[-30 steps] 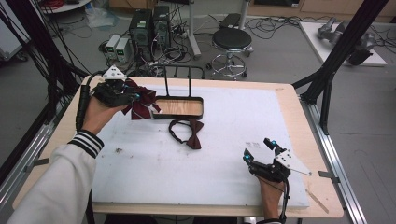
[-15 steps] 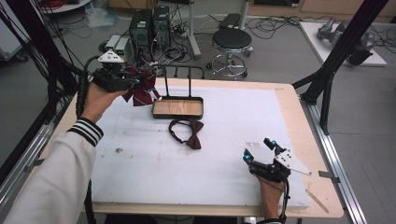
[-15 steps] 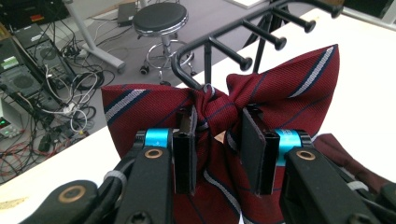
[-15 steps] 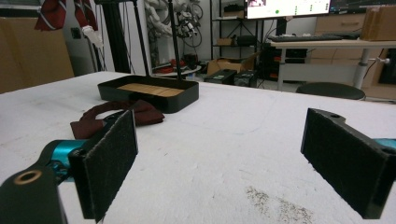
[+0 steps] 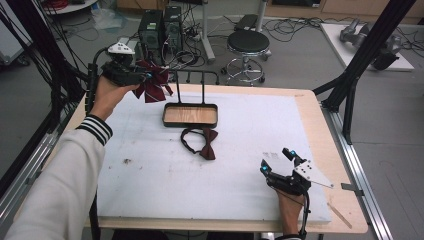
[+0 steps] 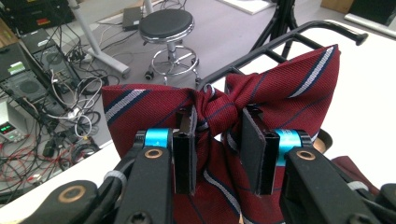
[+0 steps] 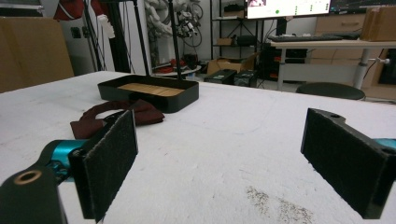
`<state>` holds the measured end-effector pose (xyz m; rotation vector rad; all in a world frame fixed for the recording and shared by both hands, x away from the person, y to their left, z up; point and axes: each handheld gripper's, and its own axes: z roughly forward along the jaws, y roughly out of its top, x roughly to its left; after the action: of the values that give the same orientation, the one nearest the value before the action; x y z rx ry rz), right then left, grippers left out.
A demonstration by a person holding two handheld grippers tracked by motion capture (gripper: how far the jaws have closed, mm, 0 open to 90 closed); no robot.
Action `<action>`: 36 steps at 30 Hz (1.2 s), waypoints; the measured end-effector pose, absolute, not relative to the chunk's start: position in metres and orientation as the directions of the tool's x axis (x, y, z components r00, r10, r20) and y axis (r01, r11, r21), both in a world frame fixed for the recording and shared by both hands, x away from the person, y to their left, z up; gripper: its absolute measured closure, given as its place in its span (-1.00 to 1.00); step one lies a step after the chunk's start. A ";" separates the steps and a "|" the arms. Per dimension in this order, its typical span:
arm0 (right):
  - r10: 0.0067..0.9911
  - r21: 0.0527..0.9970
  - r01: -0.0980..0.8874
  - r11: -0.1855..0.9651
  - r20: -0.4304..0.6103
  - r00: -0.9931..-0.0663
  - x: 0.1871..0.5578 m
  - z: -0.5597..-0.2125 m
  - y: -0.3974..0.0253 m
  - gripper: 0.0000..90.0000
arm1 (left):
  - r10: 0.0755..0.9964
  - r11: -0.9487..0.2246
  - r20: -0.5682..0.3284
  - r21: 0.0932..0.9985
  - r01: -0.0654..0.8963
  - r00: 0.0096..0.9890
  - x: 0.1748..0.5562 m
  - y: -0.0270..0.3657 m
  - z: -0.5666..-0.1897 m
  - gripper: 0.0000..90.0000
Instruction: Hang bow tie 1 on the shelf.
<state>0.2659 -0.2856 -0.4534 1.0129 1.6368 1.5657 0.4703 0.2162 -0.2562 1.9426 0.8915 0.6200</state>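
The striped bow tie [image 6: 219, 116] hung just left of the black rack [image 5: 190, 114], looking soft, light and floppy, best held at its knot. The left gripper [image 6: 218, 140] pinched that knot. The right gripper [image 5: 276, 162] rested wide open and empty, well apart.

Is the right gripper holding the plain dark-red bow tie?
No: the right gripper rests open on the table, apart from the plain dark-red bow tie.
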 end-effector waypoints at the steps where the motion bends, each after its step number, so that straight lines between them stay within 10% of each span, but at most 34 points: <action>1: 0.869 0.995 0.099 -0.014 0.061 -0.491 0.266 -0.453 -0.285 -0.77 | 0.786 -0.351 0.075 0.872 0.342 0.614 0.472 0.216 -0.256 0.51; 36: 0.869 0.995 0.096 -0.012 0.058 -0.491 0.267 -0.453 -0.286 -0.77 | 0.857 -0.321 0.082 0.857 0.403 0.508 0.499 0.232 -0.274 0.51</action>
<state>0.2667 -0.2861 -0.4534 1.0145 1.6363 1.5660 0.4987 0.2320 -0.2739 1.9228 1.0367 0.6937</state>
